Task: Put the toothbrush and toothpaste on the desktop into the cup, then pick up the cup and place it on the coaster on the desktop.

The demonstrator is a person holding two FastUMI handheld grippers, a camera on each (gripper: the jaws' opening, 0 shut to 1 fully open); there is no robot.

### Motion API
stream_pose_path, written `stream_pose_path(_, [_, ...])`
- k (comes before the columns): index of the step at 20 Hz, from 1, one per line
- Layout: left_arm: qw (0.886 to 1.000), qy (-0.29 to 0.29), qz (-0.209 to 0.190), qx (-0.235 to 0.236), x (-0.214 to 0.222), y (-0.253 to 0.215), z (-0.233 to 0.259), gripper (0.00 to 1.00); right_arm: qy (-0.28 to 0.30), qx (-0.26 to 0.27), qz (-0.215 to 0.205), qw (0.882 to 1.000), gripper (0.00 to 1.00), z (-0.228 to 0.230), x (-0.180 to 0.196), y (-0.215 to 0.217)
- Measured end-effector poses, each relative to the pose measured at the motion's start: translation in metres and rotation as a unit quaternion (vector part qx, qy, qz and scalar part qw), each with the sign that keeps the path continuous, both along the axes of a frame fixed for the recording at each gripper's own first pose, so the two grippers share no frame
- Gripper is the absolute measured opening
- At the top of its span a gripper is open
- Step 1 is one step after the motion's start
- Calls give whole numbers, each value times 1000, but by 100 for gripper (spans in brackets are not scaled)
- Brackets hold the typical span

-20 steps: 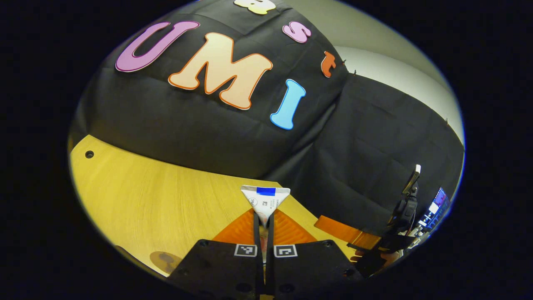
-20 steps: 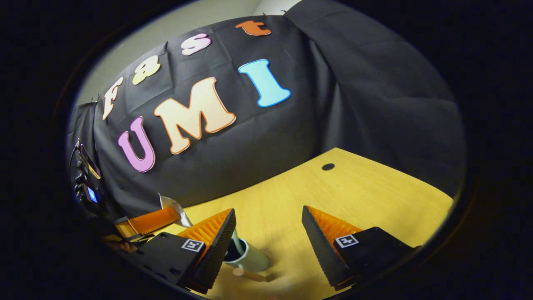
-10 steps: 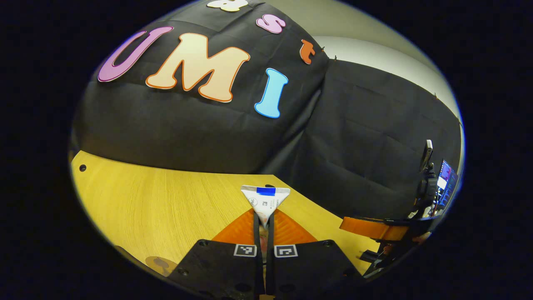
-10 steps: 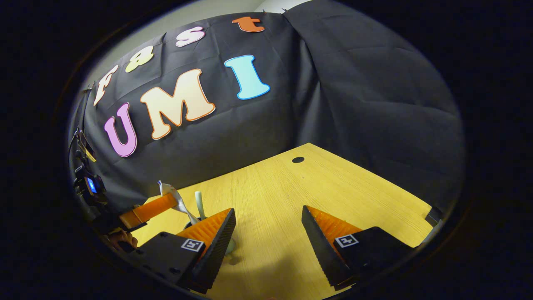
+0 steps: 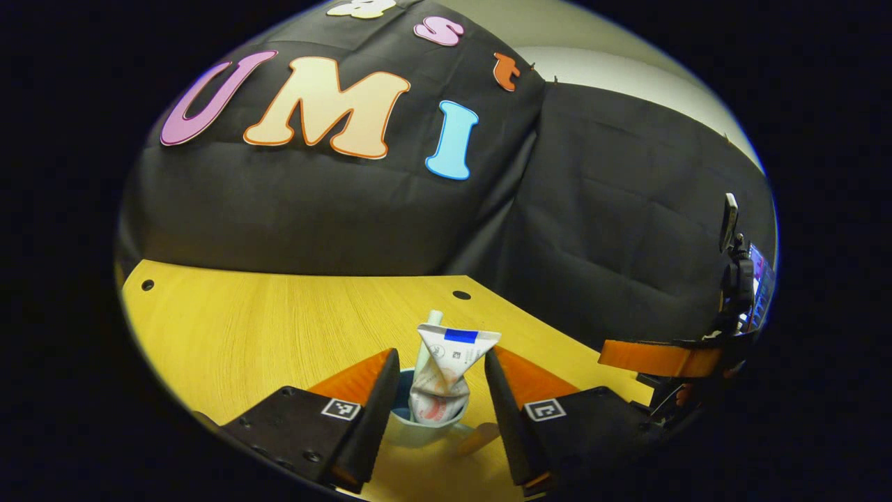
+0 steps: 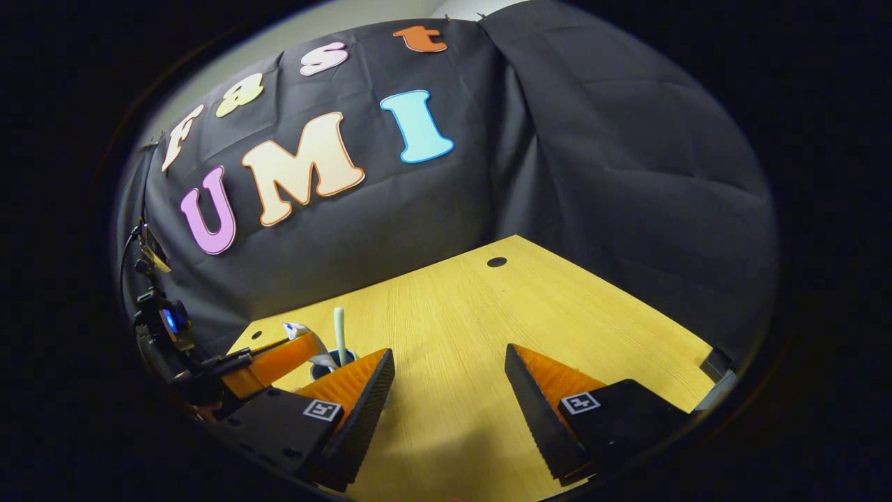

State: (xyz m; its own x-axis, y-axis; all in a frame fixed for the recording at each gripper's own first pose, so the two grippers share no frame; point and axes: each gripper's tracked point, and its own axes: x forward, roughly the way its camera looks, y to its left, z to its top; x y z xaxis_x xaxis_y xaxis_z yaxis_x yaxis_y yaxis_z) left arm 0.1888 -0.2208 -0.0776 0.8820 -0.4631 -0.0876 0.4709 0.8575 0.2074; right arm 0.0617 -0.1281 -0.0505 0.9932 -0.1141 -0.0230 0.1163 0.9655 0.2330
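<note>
In the left gripper view my left gripper [image 5: 440,354] is open, one jaw on each side of a pale blue cup [image 5: 422,429]. The white toothpaste tube [image 5: 446,373] stands in the cup, crimped end up, free of both fingers. Behind the tube the pale green toothbrush [image 5: 428,333] also rises from the cup. In the right gripper view my right gripper [image 6: 448,350] is open over bare desk with nothing between its fingers. The cup [image 6: 326,360] shows past its left finger, with the toothbrush [image 6: 340,326] upright and the toothpaste [image 6: 300,330] beside my left gripper's orange finger [image 6: 275,359].
The yellow wooden desk [image 6: 502,314] has a small dark hole [image 6: 497,262] near its far edge. Black cloth walls close it in behind. The right gripper's orange finger [image 5: 655,359] sits at the right. A stand with a lit device [image 5: 746,279] is beyond it.
My left gripper has opened and let go of the toothpaste, which now stands in the cup beside the toothbrush. The right gripper has stayed open and shifted only slightly.
</note>
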Motion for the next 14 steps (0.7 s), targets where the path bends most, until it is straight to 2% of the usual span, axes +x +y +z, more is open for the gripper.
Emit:
stream_pose_path(1, [1000, -5, 6, 0, -1, 4, 2, 83, 3, -3, 4, 1000, 98, 0, 1, 2])
stream_pose_path(3, [1000, -6, 16, 3, -2, 9, 3, 93, 7, -9, 14, 1000, 98, 0, -1, 9])
stream_pose_path(10, [997, -4, 58, -46, -25, 42, 35, 94, 34, -35, 60, 997, 98, 2, 3, 46])
stream_pose_path(14, [992, 6, 116, -53, -41, 89, 41, 94, 69, -78, 90, 990, 98, -6, 16, 70])
